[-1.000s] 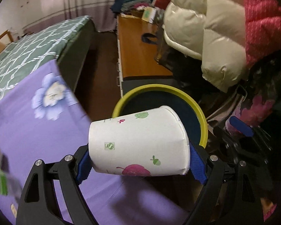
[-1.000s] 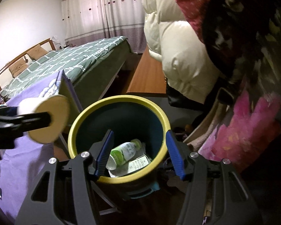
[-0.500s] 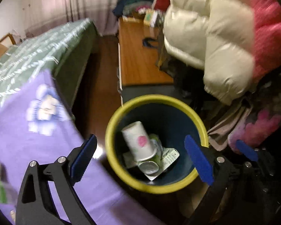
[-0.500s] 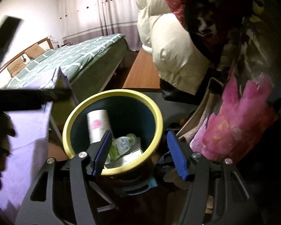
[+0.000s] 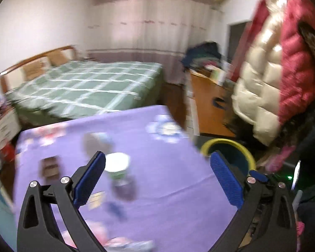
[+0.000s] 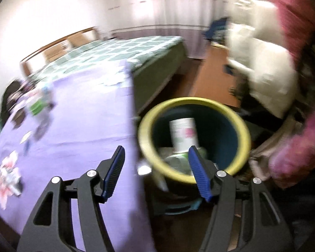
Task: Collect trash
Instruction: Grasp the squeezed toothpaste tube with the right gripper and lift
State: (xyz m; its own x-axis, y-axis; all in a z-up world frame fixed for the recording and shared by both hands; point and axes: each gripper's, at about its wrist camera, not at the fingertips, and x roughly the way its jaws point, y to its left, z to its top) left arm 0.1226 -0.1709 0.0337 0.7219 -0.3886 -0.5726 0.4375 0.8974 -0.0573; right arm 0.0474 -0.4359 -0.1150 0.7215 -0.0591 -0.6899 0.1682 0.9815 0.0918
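Both grippers' jaws stand apart and empty, the left gripper (image 5: 157,178) having just opened, above purple cloth (image 5: 168,189) beside the bin (image 6: 194,138).

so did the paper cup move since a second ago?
Yes. The paper cup now stands inside the yellow-rimmed bin; earlier it was gripped above that rim. The left gripper, fingers just opening, is empty.
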